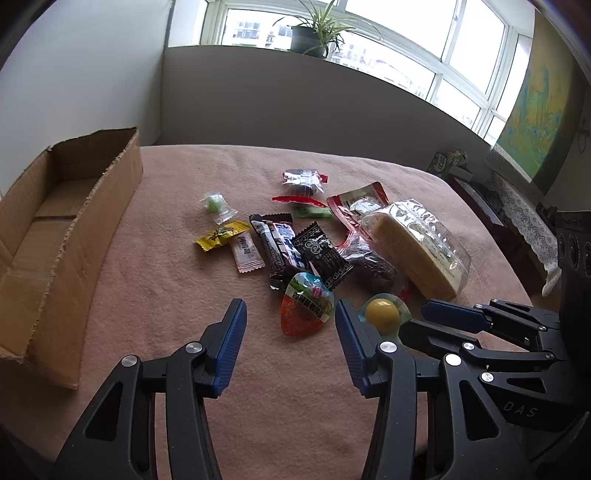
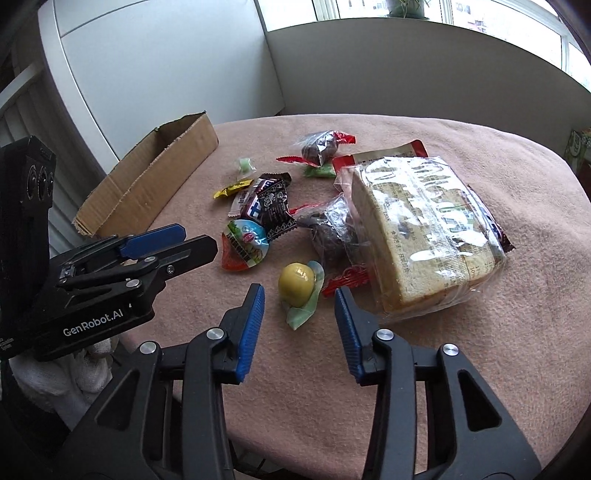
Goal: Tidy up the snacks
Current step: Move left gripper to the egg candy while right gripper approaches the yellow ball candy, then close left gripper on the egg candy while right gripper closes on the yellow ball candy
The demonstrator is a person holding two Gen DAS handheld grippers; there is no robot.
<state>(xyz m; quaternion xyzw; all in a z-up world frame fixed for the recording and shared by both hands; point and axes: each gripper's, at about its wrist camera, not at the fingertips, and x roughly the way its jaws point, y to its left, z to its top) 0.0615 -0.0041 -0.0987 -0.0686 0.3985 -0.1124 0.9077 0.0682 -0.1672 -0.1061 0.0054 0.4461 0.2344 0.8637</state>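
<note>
On the blanket [image 1: 155, 280], the box [image 1: 55, 229] sits at nine o'clock of the snack heap. The bread [image 1: 417, 247] lies at three o'clock of it, on a flat pouch [image 1: 360, 197]. A jelly cup [image 1: 306, 306] lies at six o'clock of the heap, with a ball sweet [image 1: 384, 314] just at its three o'clock. The candy bar [image 1: 279, 247] lies mid-heap, a sachet [image 1: 245, 254] at its nine o'clock. A plant [image 1: 314, 33] stands on the sill behind.

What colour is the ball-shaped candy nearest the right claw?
Yellow ball candy in a pale green wrapper; clearest in the right wrist view.
</note>
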